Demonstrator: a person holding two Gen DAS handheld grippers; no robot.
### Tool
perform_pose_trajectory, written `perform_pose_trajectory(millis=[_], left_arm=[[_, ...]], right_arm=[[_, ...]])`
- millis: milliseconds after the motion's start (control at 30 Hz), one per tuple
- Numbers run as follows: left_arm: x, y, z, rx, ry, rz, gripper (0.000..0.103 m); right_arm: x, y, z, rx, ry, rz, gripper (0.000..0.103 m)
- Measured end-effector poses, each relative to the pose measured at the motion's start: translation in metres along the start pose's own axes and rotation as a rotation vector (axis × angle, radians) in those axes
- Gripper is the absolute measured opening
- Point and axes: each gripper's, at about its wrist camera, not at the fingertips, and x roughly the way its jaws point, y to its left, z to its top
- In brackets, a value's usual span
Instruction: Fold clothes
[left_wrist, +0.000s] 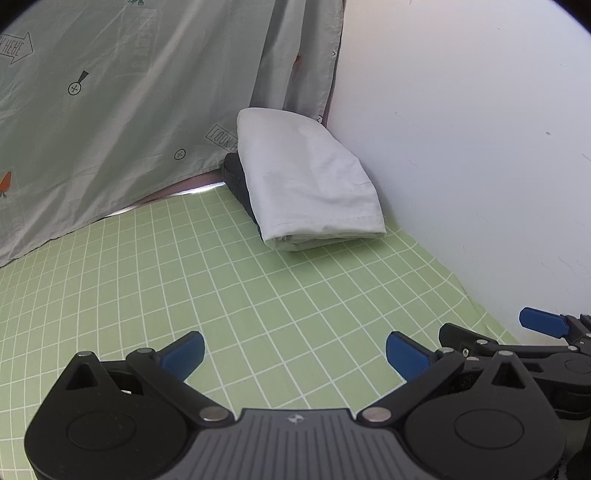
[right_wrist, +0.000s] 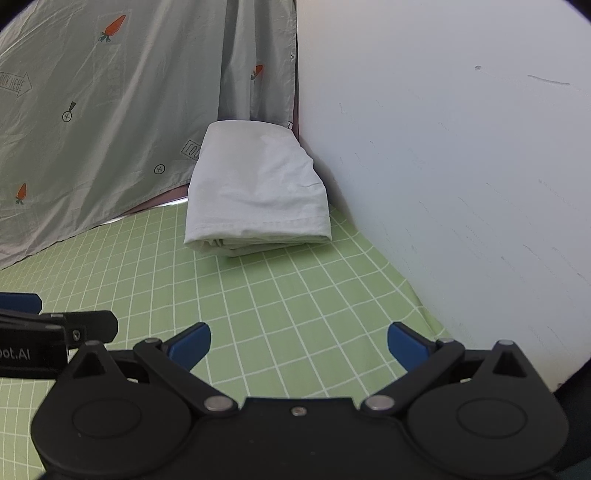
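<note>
Folding looks finished for one piece: a pale grey, neatly folded cotton garment (left_wrist: 310, 181) lies at the far end of the light green checked bedsheet (left_wrist: 229, 288), tucked into the corner against the white wall (left_wrist: 461, 129), probably stacked there to keep the near sheet free. In the left wrist view it rests partly on a dark folded item (left_wrist: 238, 181), hidden in the other view. Behind hangs a grey printed curtain (right_wrist: 110, 110) with orange carrots and arrow labels reading roughly "LOOK HERE".

Near the cameras, the left gripper (left_wrist: 294, 356) and right gripper (right_wrist: 299, 345) sit side by side above bare sheet, well apart from the pile. Each has its jaws spread wide, gripping nothing. Partial lettering "oot.AI" shows on the left gripper's body.
</note>
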Motion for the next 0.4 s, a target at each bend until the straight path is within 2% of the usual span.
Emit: perform_pose_trajectory(millis=[400], left_arm=[[-0.0091,-0.0016,-0.0089,-0.011,-0.005,-0.003,0.103]], right_arm=[[-0.0080,-0.0057,-0.0081,-0.006,0.000,-0.003,0.103]])
